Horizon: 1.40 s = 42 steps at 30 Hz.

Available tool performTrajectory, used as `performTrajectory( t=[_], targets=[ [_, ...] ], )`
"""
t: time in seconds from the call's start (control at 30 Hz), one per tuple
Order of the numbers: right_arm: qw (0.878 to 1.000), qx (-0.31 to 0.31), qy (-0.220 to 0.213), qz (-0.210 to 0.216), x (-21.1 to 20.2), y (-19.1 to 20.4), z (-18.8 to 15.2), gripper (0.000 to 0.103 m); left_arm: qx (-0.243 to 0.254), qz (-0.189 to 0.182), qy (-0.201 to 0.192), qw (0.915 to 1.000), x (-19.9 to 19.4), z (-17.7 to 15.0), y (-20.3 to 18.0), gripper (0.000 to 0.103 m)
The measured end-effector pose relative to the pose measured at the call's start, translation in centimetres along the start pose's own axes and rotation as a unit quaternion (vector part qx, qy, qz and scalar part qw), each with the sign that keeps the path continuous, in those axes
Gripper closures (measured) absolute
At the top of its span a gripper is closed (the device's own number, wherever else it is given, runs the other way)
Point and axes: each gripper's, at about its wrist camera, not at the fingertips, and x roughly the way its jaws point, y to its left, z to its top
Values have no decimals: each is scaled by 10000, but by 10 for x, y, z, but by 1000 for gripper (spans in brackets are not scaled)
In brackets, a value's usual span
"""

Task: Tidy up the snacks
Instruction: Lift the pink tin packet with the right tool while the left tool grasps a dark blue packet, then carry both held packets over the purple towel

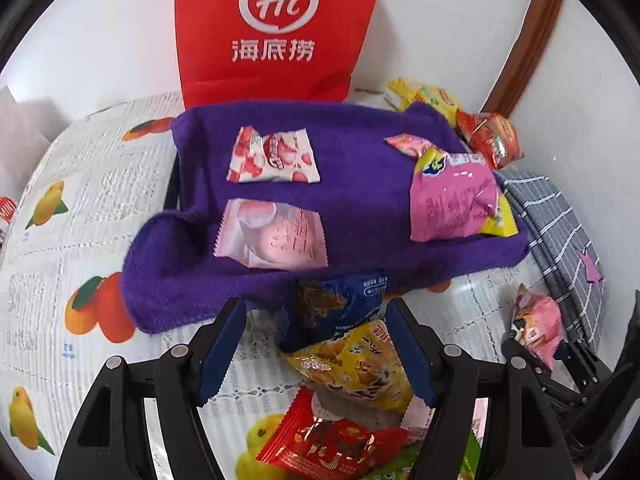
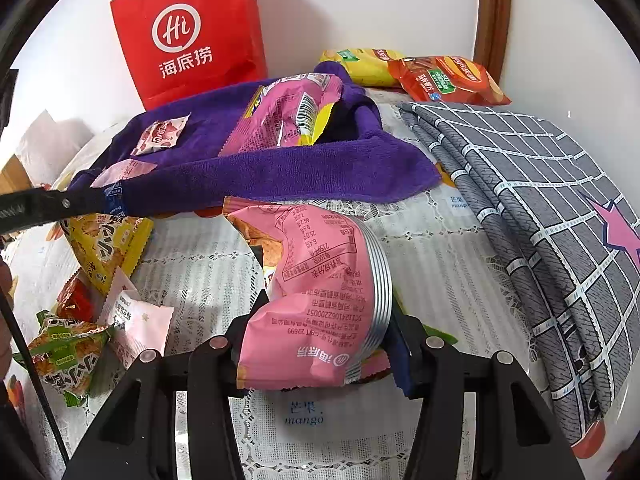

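A purple towel lies on the table and carries a strawberry packet, a pale pink packet and a pink-and-yellow bag. My left gripper is open around a blue snack pack and a yellow pack at the towel's near edge. My right gripper is shut on a pink snack bag and holds it above the table, near the towel. That pink bag also shows in the left wrist view.
A red paper bag stands against the wall behind the towel. A grey checked cloth lies at the right. Yellow and orange chip bags sit at the back right. Several loose packets lie at the left on the fruit-print tablecloth.
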Motion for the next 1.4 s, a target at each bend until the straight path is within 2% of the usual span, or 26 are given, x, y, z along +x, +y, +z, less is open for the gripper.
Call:
performTrajectory(
  t=[0.2, 0.6, 0.7, 0.73, 0.8, 0.9, 1.0, 1.4],
  targets=[
    [10000, -16, 4, -24, 0, 1, 0, 50, -293, -135, 252, 9992, 18, 0, -1, 32],
    [10000, -27, 12, 1, 1, 2, 0, 48, -476, 176, 306, 9982, 39, 2, -12, 33],
    [10000, -30, 14, -6, 1, 2, 0, 48, -429, 212, 260, 9985, 39, 2, -12, 34],
    [10000, -31, 14, -7, 0, 2, 0, 48, -434, 229, 244, 9985, 38, 2, -11, 38],
    [10000, -28, 14, -5, 1, 2, 0, 48, -497, 225, 215, 9983, 36, 1, -8, 45],
    [10000, -41, 16, -18, 1, 2, 0, 48, -606, -56, 218, 9979, 32, 0, 1, 48],
    [10000, -51, 19, -26, 1, 2, 0, 48, -672, -168, 179, 9974, 26, -2, 6, 51],
    [10000, -54, 23, -25, 1, 2, 0, 48, -497, -164, -423, 9977, -27, -2, 10, 51]
  ],
)
